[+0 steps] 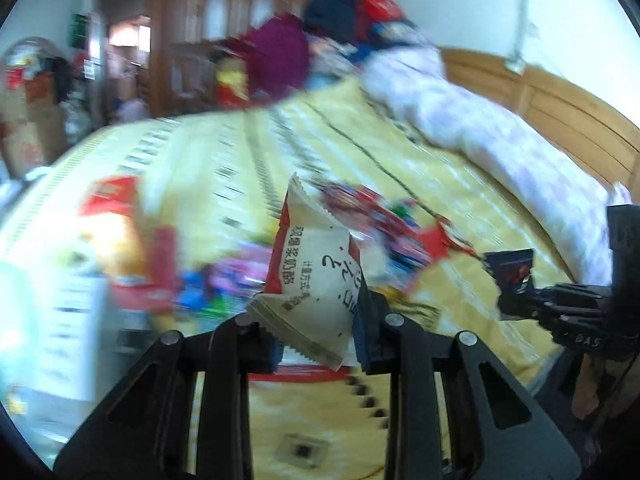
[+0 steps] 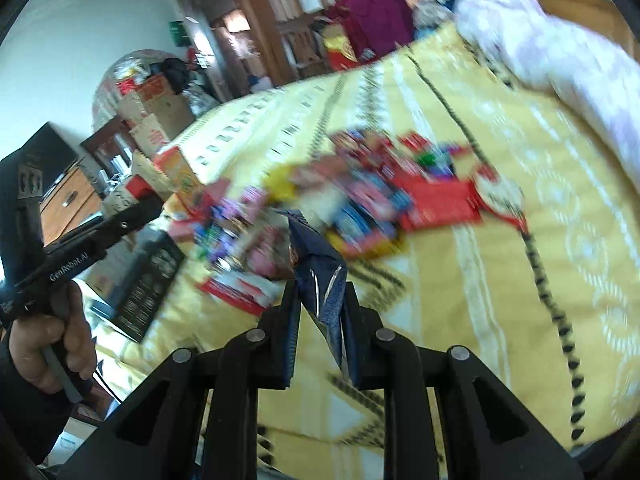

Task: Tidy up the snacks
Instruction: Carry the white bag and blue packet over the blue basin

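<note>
The left wrist view looks forward along its own fingers (image 1: 256,344), low and close over the bed (image 1: 460,184), toward the snack heap (image 1: 376,224) just beyond them. The right wrist view faces the same way past its fingers (image 2: 290,336), from slightly farther back. Both share the heap, the bed, and the purple quilt (image 1: 500,132) far beyond the fingers; each sees the other gripper at its edge.

A yellow patterned bedspread (image 1: 400,168), pale quilt (image 1: 480,120) and wooden headboard (image 1: 560,112).
</note>
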The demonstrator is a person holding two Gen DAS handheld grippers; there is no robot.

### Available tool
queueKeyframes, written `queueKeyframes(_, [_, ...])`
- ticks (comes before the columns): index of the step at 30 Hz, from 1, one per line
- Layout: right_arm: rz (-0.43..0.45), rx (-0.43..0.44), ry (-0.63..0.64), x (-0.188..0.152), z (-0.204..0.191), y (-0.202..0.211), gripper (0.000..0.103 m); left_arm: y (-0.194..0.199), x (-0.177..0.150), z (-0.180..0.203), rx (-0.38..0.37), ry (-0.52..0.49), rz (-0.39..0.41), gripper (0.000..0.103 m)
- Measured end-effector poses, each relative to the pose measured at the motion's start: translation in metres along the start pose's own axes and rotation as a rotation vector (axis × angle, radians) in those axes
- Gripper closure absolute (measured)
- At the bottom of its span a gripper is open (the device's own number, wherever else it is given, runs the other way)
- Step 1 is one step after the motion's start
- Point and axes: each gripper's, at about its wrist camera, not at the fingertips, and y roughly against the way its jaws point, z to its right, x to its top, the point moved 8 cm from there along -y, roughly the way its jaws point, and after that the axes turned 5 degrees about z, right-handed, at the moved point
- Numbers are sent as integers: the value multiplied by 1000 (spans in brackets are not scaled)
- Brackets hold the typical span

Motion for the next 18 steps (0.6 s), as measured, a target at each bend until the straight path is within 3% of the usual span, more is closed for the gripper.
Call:
queueKeyframes(7, [85, 158, 184, 64, -132, -4, 80, 78, 12, -119, 313, 69, 82, 75])
queueKeyframes(11, [101, 273, 284, 82, -219, -13, 80, 119, 6, -176, 465, 123, 121, 75])
queueKeyframes(18, [53, 440, 393, 75, -353, -34, 80, 153, -16, -233, 595, 214, 124, 75])
